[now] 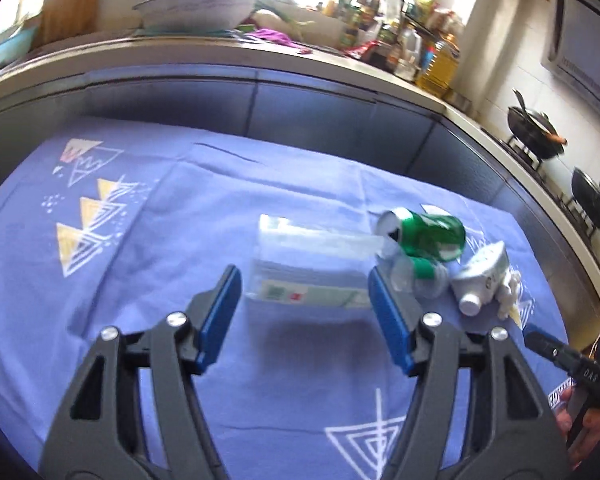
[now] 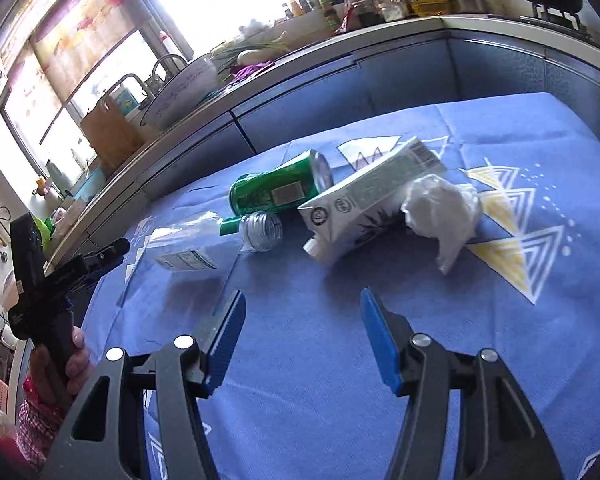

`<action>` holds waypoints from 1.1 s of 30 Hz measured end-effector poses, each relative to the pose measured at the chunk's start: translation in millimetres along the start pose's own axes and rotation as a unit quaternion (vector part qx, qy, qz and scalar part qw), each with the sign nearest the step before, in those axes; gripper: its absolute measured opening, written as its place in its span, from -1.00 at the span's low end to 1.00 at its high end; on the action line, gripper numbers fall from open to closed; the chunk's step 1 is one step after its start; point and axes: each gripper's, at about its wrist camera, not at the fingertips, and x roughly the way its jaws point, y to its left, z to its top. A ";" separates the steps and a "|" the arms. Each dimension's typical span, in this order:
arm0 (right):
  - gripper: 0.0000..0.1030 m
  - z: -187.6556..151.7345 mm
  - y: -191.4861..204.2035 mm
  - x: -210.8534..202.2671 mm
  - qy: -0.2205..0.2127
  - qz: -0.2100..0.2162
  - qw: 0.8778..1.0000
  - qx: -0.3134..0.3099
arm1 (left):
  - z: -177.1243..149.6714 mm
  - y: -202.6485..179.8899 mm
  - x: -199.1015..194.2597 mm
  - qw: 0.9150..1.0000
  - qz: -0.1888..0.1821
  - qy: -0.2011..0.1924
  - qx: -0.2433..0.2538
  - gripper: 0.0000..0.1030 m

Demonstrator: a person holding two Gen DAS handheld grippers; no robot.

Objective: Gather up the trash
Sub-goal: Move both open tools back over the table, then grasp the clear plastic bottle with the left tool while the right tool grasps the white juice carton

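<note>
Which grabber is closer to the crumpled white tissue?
Right. The right gripper hangs open just short of the white tissue, nothing in between. The left gripper sits over by the clear bottle, with the carton between.

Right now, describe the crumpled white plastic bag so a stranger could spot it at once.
Start at the blue cloth with triangle patterns covering the table below the kitchen counter. The trash lies clustered on it: a green drink can, a clear plastic bottle with a green cap and a white carton with a spout. The crumpled white plastic bag lies against the carton's right side, the only soft, shapeless piece.
</note>
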 end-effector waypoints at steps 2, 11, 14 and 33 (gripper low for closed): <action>0.17 5.5 7.8 7.1 -0.002 -0.005 1.000 -0.001 | 4.8 7.8 -4.8 1.000 0.003 -0.013 0.013 0.23; 0.17 18.8 -25.3 39.9 0.025 -0.025 0.995 0.094 | 4.2 -39.0 25.6 0.967 0.001 -0.007 0.254 0.81; 0.17 24.1 -32.5 54.9 0.031 -0.032 0.991 0.124 | -5.6 -61.3 39.3 0.931 0.025 -0.020 0.363 0.88; -0.45 4.1 -35.0 53.1 0.042 0.012 0.990 0.132 | -43.4 -92.3 69.4 0.840 0.041 0.009 0.541 -0.35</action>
